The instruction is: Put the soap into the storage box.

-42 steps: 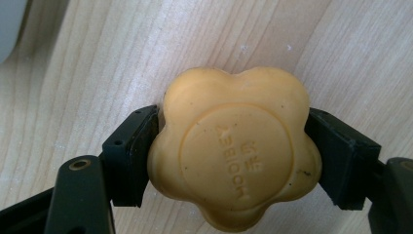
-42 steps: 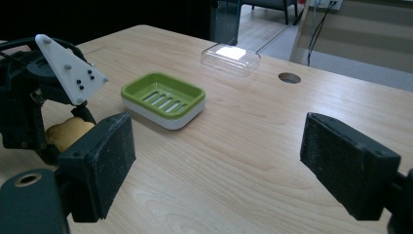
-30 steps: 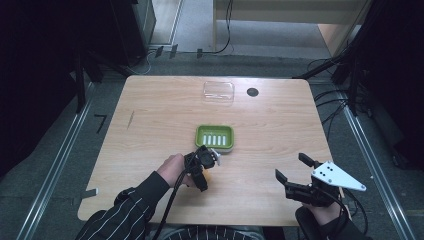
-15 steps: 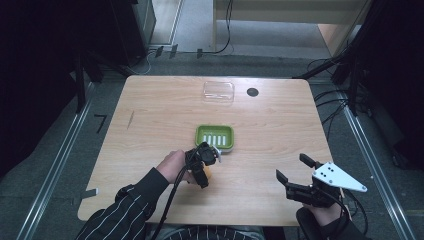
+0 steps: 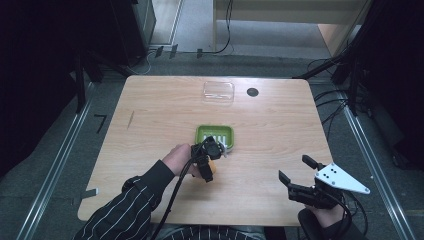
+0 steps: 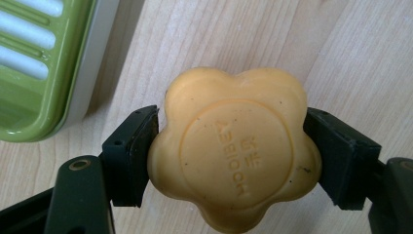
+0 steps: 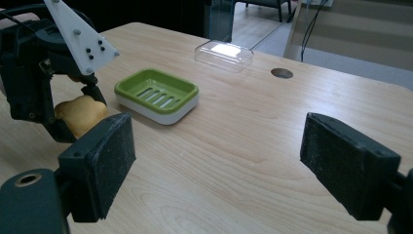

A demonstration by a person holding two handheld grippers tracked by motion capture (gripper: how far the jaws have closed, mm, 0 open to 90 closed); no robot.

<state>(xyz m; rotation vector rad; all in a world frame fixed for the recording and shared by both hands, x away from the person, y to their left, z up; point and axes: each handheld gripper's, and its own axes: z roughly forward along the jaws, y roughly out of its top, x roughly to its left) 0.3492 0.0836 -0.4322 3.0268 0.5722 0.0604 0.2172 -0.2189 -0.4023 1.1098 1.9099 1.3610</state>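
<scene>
A yellow flower-shaped soap (image 6: pixel 234 146) sits between the pads of my left gripper (image 6: pixel 231 156), which is shut on it from both sides. In the high view the left gripper (image 5: pixel 207 159) holds the soap (image 5: pixel 210 168) low over the table, just in front of the green soap dish (image 5: pixel 215 136). The dish (image 6: pixel 29 73) has a slotted green insert on a white base and nothing in it. My right gripper (image 5: pixel 296 174) stands open near the table's front right, jaws wide apart with nothing between them (image 7: pixel 219 165). From there I see the soap (image 7: pixel 80 114), the left gripper (image 7: pixel 39 78) and the dish (image 7: pixel 156 92).
A clear plastic lid (image 5: pixel 218 91) lies at the far side of the table, with a round dark hole (image 5: pixel 252 92) in the tabletop to its right. Bare wood (image 5: pixel 280 135) stretches between the dish and the right gripper.
The left gripper has edged slightly toward the soap dish with the soap in it. The right gripper has not moved.
</scene>
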